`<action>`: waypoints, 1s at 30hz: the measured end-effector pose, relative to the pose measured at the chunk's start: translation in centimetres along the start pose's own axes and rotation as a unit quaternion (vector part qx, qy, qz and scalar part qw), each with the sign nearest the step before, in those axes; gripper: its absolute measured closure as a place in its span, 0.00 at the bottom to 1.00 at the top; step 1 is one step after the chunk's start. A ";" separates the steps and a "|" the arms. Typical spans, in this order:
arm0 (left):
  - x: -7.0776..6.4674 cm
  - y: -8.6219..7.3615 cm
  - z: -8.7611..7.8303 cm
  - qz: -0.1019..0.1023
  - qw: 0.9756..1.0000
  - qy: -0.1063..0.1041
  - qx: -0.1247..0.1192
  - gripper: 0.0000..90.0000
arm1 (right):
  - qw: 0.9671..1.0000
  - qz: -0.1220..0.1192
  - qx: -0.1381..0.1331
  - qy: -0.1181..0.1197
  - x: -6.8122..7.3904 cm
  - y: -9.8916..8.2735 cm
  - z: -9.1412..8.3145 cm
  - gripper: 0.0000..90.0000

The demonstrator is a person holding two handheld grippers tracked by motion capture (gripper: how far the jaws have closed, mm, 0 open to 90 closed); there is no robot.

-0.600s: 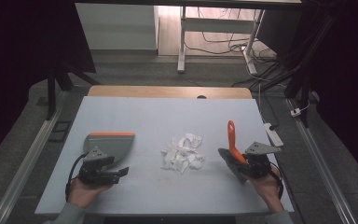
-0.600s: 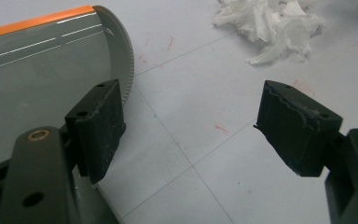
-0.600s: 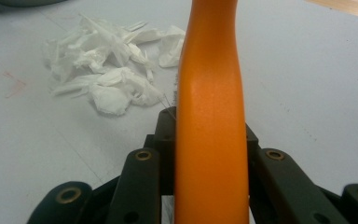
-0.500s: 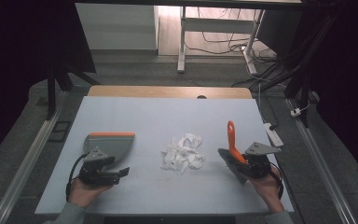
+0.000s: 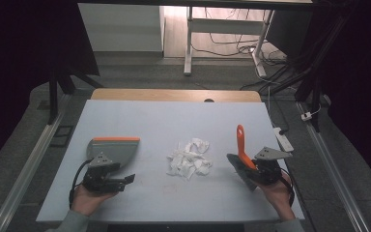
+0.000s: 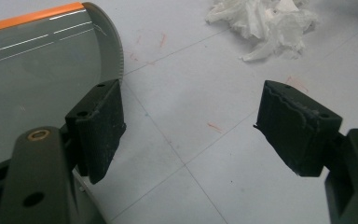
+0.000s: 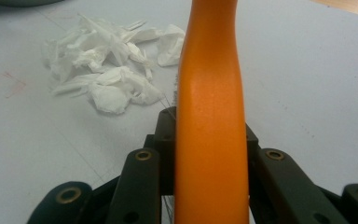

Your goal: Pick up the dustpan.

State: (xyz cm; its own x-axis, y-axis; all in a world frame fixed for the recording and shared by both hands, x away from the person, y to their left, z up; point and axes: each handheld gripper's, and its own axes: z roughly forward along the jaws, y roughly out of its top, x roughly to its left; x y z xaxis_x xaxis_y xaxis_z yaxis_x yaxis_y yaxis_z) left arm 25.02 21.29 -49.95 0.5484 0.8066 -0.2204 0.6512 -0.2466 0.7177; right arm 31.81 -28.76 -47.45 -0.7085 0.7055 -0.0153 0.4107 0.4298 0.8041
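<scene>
Brush (image 5: 242,147) w/ orange handle is clamped in right gripper (image 5: 263,169), bristles down, presumably for sweeping; paper scraps (image 5: 188,158) are piled at table (image 5: 174,116) centre, at its 9 o'clock. Left gripper (image 5: 107,178) is held w/ jaws apart, empty, beside the dustpan (image 5: 113,147) at its 12 o'clock, likely to be grasped as catcher.

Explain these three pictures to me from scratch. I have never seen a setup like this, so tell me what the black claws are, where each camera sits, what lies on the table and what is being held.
No robot here: a person sits at a pale table and holds a hand tool with two black jaws in each hand. The wide picture comes from a camera above, looking forward and down. The other two come from cameras riding on the tools, looking along their jaws.

The left gripper is open, its jaws spread over bare table, beside a grey dustpan with an orange edge. The right gripper is shut on the orange handle of a brush; its dark head rests low by the tool. Between them lies a pile of crumpled paper, white and loose.
</scene>
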 end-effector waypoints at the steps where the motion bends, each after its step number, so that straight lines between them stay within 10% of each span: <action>1: 0.0 0.0 0.0 0.000 1.000 0.000 0.000 0.27 | 1.000 0.001 0.000 0.000 0.0 0.0 0.0 0.79; 30: -1.6 3.0 -0.4 -0.029 0.999 0.024 0.032 0.28 | 0.998 0.020 0.051 -0.024 0.4 1.4 -1.2 0.79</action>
State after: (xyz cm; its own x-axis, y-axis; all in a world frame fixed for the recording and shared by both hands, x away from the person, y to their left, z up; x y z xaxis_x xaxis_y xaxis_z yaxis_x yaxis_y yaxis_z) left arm 25.94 19.49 -47.21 0.4837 0.8450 -0.2278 0.7143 -0.2308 0.6607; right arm 31.39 -28.53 -45.67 -0.6633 0.7482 -0.0153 0.4955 0.4545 0.7402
